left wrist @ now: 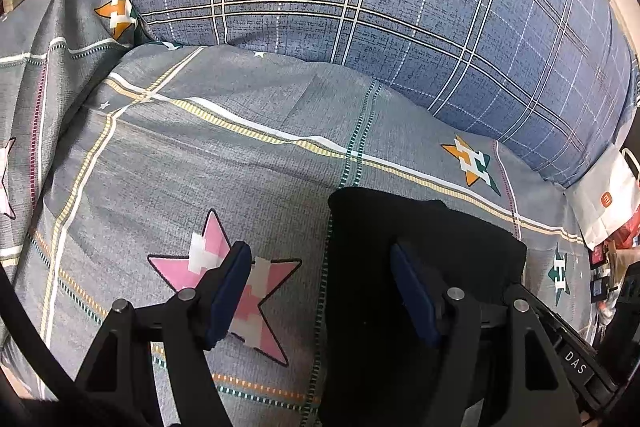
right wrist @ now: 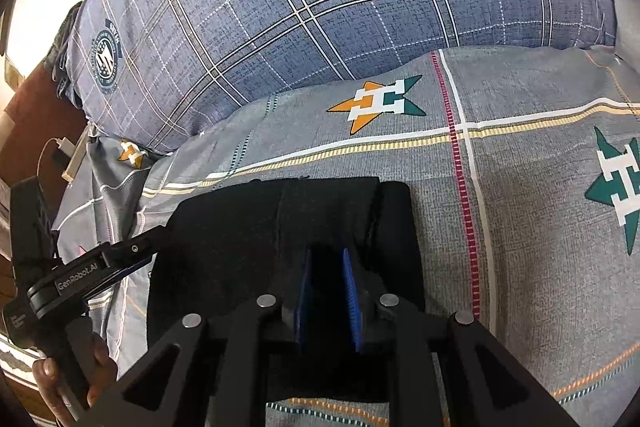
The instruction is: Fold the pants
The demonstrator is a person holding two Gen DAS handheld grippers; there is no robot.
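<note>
Black pants [right wrist: 240, 227] lie folded into a compact rectangle on the grey star-patterned bed sheet [right wrist: 520, 207]. My right gripper [right wrist: 326, 255] sits low over the pants' right half. Its blue pads are close together and black cloth fills the narrow gap. In the left wrist view the pants [left wrist: 440, 235] lie at lower right. My left gripper [left wrist: 318, 251] stands wide open across their left edge, one finger over the pink star [left wrist: 192, 263], the other over the black cloth. A hand [right wrist: 60, 375] holds the left gripper's housing [right wrist: 80, 279].
A big blue plaid pillow [left wrist: 360, 7] bulges along the far side of the sheet. A white bag with an orange logo [left wrist: 604, 203] lies off the bed's right edge. A charger with a cable [right wrist: 66, 147] rests on a brown surface at the left.
</note>
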